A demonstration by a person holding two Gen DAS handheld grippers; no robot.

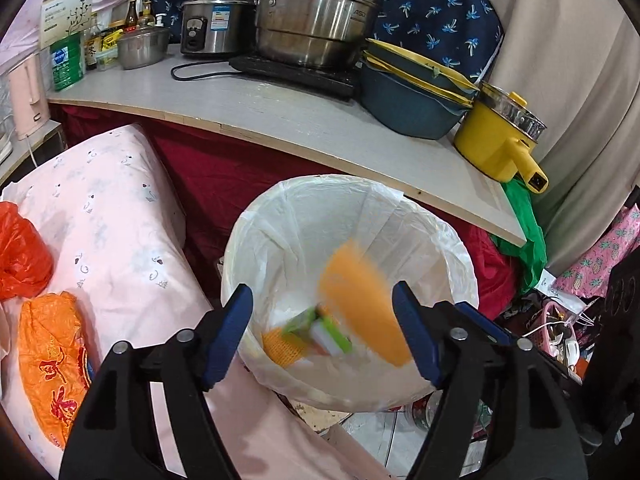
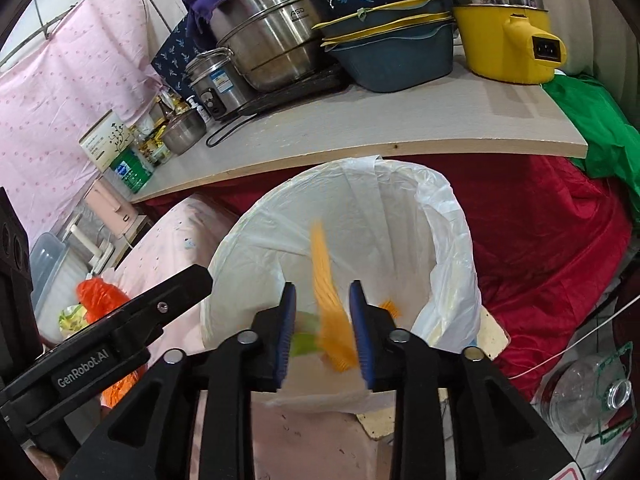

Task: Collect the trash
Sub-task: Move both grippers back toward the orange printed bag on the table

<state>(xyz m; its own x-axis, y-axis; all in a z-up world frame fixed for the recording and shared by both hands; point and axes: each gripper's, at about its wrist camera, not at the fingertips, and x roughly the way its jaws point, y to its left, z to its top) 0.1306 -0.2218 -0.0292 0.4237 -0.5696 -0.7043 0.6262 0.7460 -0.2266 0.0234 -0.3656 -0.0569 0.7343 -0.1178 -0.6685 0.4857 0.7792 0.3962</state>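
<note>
A white-lined trash bin (image 1: 256, 224) stands under a wooden board, and both grippers hover over its mouth. My left gripper (image 1: 322, 292) is open; a blurred orange piece (image 1: 360, 300) is in the air between its fingers, close to the right one and not pinched. Down in the bin lie a green-and-white packet (image 1: 324, 330) and an orange mesh scrap (image 1: 282, 346). Above the same bin (image 2: 256, 216), my right gripper (image 2: 323, 287) is open a little, with a blurred orange strip (image 2: 326, 300) loose between its pads. I cannot tell whether both views show the same piece.
The board (image 1: 320, 128) above the bin carries steel pots (image 1: 316, 20), stacked blue basins and a yellow electric pot (image 1: 496, 136). Pink bedding (image 1: 112, 208) on the left holds orange bags (image 1: 48, 356). Red cloth hangs behind the bin. A clear plastic bottle (image 2: 588, 392) lies on the floor.
</note>
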